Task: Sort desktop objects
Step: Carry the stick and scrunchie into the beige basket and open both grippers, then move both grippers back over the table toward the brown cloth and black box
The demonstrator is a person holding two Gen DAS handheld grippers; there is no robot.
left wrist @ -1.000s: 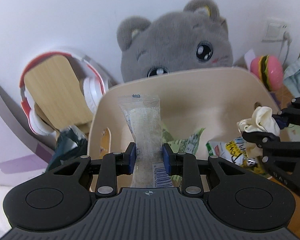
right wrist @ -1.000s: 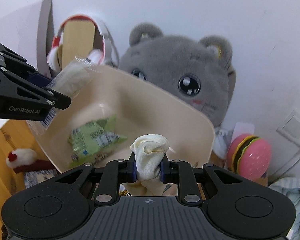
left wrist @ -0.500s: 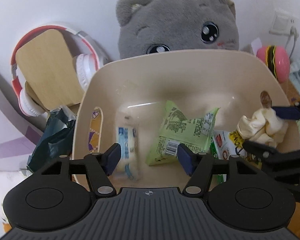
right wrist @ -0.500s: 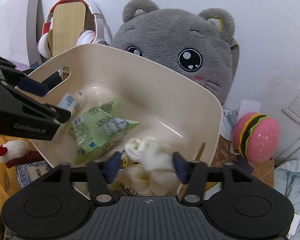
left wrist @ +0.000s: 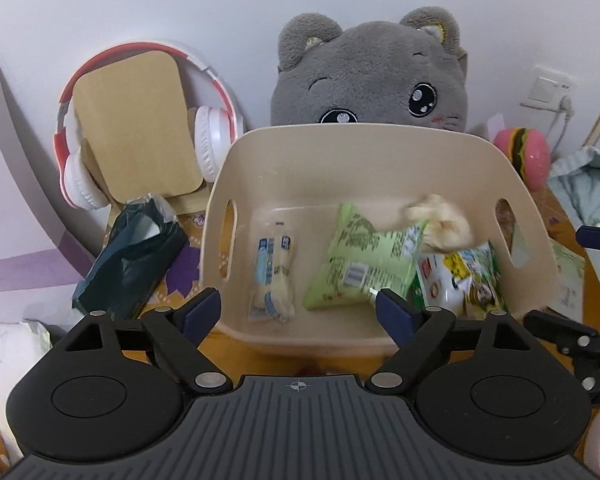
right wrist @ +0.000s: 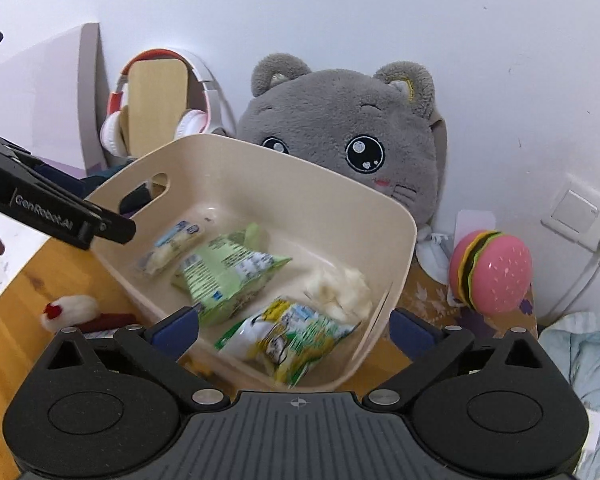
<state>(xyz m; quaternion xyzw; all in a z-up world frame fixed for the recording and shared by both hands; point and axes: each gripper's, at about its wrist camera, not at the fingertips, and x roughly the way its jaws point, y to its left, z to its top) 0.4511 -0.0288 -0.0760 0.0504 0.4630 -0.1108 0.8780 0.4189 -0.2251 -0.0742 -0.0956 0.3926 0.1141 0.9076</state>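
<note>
Both grippers hover at the near rim of a beige bin point(left wrist: 340, 152) on the wooden table point(right wrist: 4, 332), and each has its fingers spread wide with nothing between them: the left gripper point(left wrist: 298, 314) and the right gripper point(right wrist: 294, 328). Inside the bin lie a clear-wrapped snack point(left wrist: 272, 270) at the left, a green packet point(left wrist: 360, 264) in the middle, a yellow-green packet point(right wrist: 288, 340) and a crumpled white cloth point(right wrist: 340, 288) at the right. A grey plush cat point(right wrist: 340, 136) sits behind the bin.

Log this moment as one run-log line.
left gripper: open | right gripper: open | clear packet, cream cloth: in beige bin
</note>
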